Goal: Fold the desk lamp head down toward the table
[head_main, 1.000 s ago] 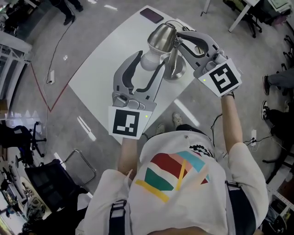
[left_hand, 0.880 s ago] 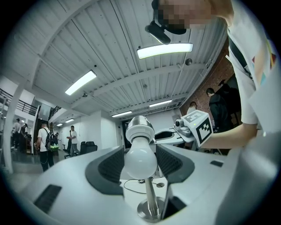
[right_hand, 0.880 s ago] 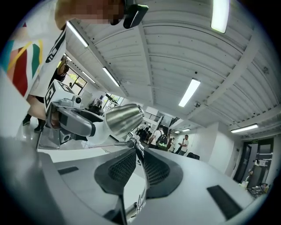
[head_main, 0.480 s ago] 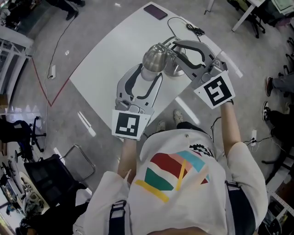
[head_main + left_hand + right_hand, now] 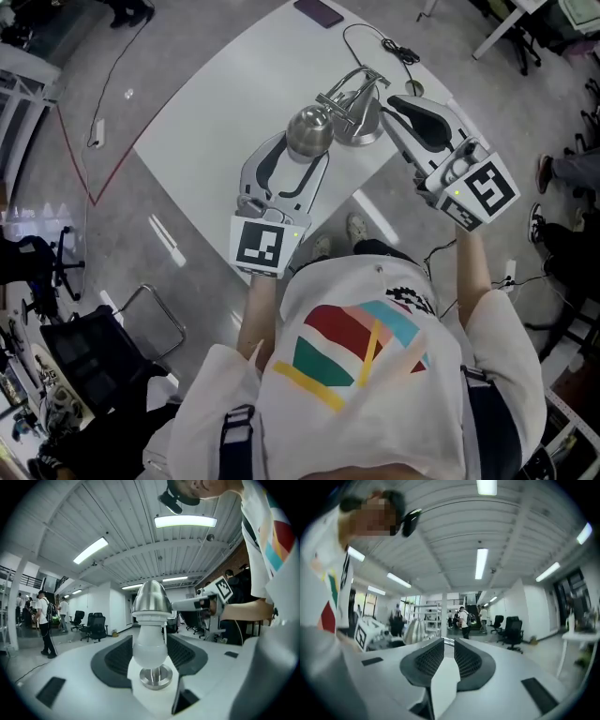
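The desk lamp stands on the white table, with its round base at the near edge and a thin metal arm above it. Its silver head hangs low, left of the base. My left gripper is shut on the head's white neck, under the silver shade. My right gripper sits just right of the base, level and apart from the lamp. Its jaws have just been opening and stand a narrow gap apart with nothing between them.
A dark phone lies at the table's far end and a black cable curls behind the lamp. An office chair stands on the floor at lower left. People and more chairs are far off in the room.
The lamp head has come down and toward the table with my left gripper on it. My right gripper has let go of the lamp arm, rolled, and drawn back to the right.
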Demonstrator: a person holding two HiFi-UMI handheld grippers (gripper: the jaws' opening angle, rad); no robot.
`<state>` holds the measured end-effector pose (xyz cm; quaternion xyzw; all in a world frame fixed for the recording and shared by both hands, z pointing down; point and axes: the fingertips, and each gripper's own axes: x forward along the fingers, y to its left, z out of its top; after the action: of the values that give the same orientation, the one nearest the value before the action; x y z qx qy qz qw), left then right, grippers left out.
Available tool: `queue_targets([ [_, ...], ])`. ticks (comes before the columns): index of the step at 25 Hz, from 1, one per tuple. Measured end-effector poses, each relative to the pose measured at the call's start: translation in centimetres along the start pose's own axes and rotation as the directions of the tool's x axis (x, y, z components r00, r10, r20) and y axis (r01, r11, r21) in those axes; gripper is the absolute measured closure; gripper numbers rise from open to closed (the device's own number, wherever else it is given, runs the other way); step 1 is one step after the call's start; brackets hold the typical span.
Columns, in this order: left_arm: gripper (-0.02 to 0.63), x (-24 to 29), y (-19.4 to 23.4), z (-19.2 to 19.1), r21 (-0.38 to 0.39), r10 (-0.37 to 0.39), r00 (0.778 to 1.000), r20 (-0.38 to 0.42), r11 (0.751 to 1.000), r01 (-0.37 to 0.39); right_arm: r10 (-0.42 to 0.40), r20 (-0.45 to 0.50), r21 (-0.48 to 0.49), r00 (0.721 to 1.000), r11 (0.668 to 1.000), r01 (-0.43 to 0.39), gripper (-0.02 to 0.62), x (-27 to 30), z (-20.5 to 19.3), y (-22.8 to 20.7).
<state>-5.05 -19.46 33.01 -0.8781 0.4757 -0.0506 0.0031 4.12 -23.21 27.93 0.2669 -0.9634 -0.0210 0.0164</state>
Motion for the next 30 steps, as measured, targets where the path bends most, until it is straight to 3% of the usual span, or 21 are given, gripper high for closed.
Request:
queue_targets([
  [2,0.336,-0.9,0.0,-1.7,-0.018,-0.007,1.000,-0.021,1.000,0.007,0.049,0.076,0.240,0.996,0.969,-0.066,0.538,-0.1,0.2,1.1],
  [4,0.336,-1.5,0.0,-2.6,-0.032,-0.015,1.000,-0.014,0.999,0.014,0.114,0.121,0.395,0.986,0.906,-0.153,0.538,0.6,-0.1,2.7],
  [6,0.336,-1.4,0.1,-3.3,-0.030,-0.021,0.999,-0.031,0.999,0.020,0.178,0.132,0.480,0.975,0.849,-0.220,0.538,1.6,-0.8,4.0],
  [8,0.336,-1.1,0.1,-4.1,-0.030,-0.028,0.998,-0.058,0.999,0.026,0.222,0.106,0.505,0.969,0.828,-0.245,0.538,2.4,-1.7,5.4],
  [11,0.336,-0.8,0.2,-5.3,-0.043,-0.029,0.996,-0.080,0.999,0.026,0.244,0.004,0.452,0.970,0.865,-0.220,0.538,3.4,-3.1,7.0],
  [14,0.336,-0.6,0.3,-6.0,-0.049,-0.030,0.996,-0.088,0.998,0.026,0.186,-0.135,0.259,0.973,0.955,-0.147,0.538,4.2,-4.8,7.6],
  [16,0.336,-0.2,0.2,-6.6,-0.053,-0.039,0.994,-0.103,0.998,0.034,0.134,-0.182,0.134,0.974,0.985,-0.110,0.538,4.3,-5.4,7.5],
  [22,0.335,-0.7,0.1,-7.2,-0.091,-0.033,0.997,-0.065,0.996,0.027,0.130,-0.257,0.104,0.958,0.989,-0.106,0.540,4.5,-7.1,8.0],
  [30,0.334,-2.7,-0.4,-10.0,-0.147,-0.049,0.992,-0.113,0.989,0.032,0.124,-0.346,0.082,0.930,0.991,-0.102,0.543,4.5,-10.6,8.1],
])
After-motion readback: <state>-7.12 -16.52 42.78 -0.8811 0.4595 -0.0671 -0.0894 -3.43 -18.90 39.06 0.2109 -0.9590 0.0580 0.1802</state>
